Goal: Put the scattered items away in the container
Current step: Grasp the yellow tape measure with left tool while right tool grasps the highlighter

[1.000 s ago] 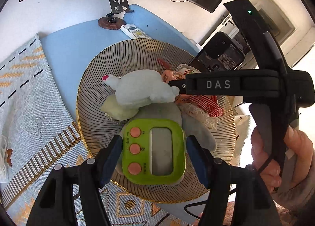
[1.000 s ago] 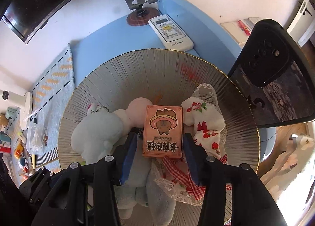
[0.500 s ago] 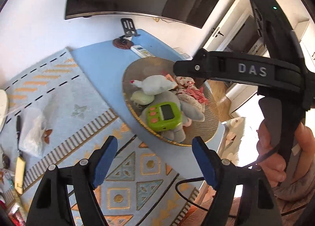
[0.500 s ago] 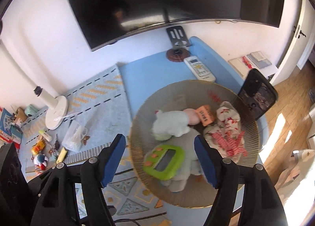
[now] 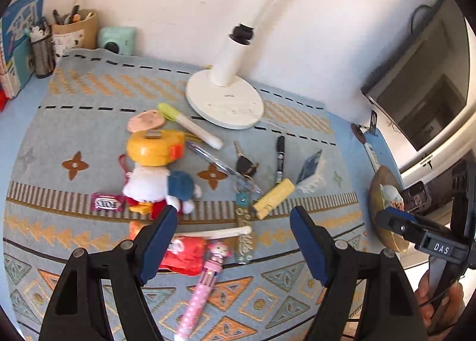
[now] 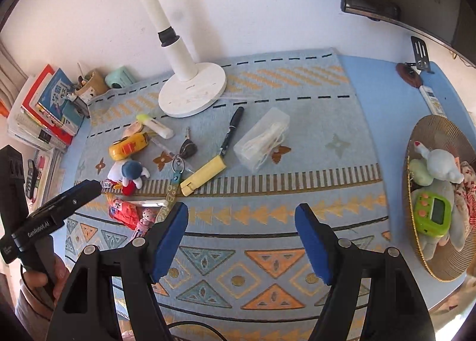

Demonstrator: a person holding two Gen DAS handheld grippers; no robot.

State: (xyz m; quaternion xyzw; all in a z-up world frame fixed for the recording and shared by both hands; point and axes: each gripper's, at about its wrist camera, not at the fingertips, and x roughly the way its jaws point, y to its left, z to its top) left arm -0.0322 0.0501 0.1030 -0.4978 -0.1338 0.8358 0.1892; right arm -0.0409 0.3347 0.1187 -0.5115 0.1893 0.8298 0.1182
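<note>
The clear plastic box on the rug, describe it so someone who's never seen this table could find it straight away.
Start at the white lamp base near the wall, on the patterned rug. Go toward the round basket; the clear plastic box lies right of the black marker. It is the only see-through item there, with white sticks inside, and sits apart from the clutter.
</note>
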